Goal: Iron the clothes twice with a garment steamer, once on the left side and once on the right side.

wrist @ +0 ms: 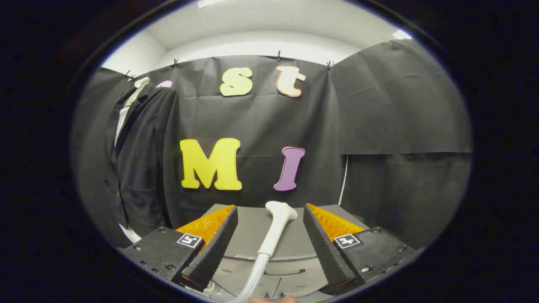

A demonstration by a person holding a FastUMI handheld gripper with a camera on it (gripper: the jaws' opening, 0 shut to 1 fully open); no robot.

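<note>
The hand-held gripper (269,219) stands released, its two fingers (214,248) spread wide and pressing on nothing. Between them, in the lower middle of the frame, the steamer (276,229) rises with its flared head up and tilted a little to the right; neither finger touches it. A pale hose (254,277) runs from the steamer's lower end down to the bottom of the frame. Behind it sits a grey unit (290,248), its top showing between the fingers. Each finger base carries a small square black-and-white marker (189,240); no readable writing or brand shows anywhere on the gear. At the left of the frame a dark jacket (139,168) hangs on a pale hanger (141,83) against the black cloth wall (379,105), well apart from the steamer.
</note>
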